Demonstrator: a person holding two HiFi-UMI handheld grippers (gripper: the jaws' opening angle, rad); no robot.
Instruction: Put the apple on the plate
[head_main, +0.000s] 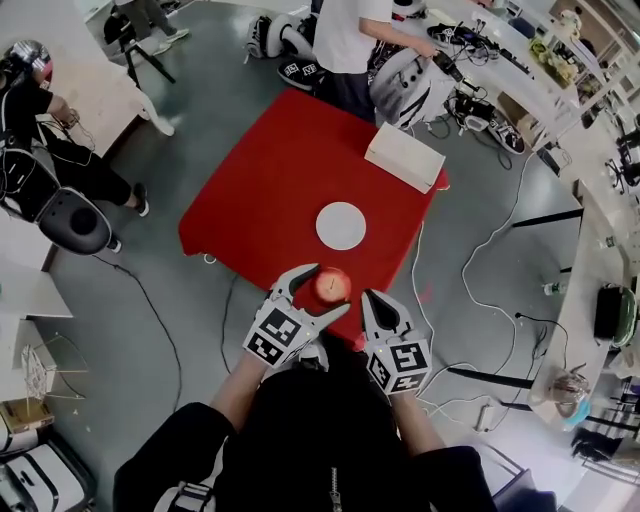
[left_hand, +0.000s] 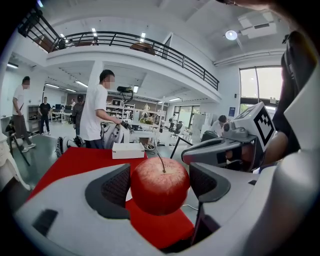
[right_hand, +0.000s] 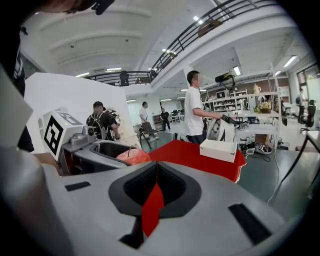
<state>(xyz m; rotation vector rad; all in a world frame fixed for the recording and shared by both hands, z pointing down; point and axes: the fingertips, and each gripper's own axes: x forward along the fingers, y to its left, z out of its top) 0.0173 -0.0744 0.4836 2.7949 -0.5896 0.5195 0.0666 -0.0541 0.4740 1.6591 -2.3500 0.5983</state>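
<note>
A red apple (head_main: 332, 285) with a thin stem sits at the near edge of the red table (head_main: 270, 190), between the two jaws of my left gripper (head_main: 322, 290). In the left gripper view both dark pads press the sides of the apple (left_hand: 160, 186), so my left gripper (left_hand: 160, 175) is shut on it. The round white plate (head_main: 341, 225) lies bare in the table's middle, just beyond the apple. My right gripper (head_main: 378, 303) hangs shut and holds nothing, right of the apple; its own view shows the right gripper (right_hand: 156, 175) with jaws together and the apple (right_hand: 132, 156) to its left.
A white box (head_main: 405, 157) lies at the table's far right corner. A person in a white shirt (head_main: 345, 35) stands behind the table, another sits at the left (head_main: 40, 150). Cables (head_main: 480, 280) trail over the grey floor to the right.
</note>
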